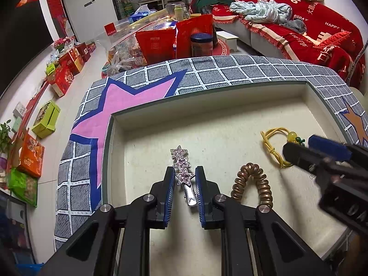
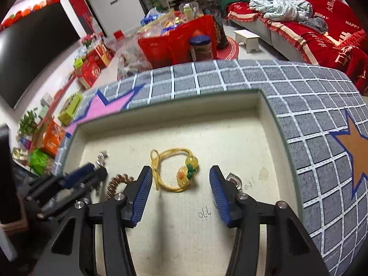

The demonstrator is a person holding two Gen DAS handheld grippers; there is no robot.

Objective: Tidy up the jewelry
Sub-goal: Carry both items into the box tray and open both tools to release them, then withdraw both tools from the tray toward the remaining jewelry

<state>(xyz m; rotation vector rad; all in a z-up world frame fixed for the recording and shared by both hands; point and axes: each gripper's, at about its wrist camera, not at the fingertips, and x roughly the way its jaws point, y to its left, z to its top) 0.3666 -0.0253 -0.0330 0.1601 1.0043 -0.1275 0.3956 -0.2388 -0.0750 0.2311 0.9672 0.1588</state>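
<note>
A cream tray (image 1: pixel 207 108) lies on a grey checked cloth. My left gripper (image 1: pixel 185 170) is shut on a silver hair clip with pink stars (image 1: pixel 181 158), low over the tray floor. To its right lies a copper spiral hair tie (image 1: pixel 251 184). A yellow elastic hair tie with a yellow bead and flower (image 2: pixel 192 162) rests on the tray floor between the spread fingers of my right gripper (image 2: pixel 180 169), which is open and not touching it. The right gripper (image 1: pixel 301 149) shows at the right of the left wrist view. The left gripper (image 2: pixel 92 170) shows at the left of the right wrist view.
A small silver piece (image 2: pixel 234 180) lies just right of my right gripper's finger. The grey checked cloth (image 1: pixel 230 71) with a pink star surrounds the tray. Beyond its far edge stand red bags (image 1: pixel 156 43) and a jar (image 1: pixel 202 44); a red sofa (image 1: pixel 322 27) is behind.
</note>
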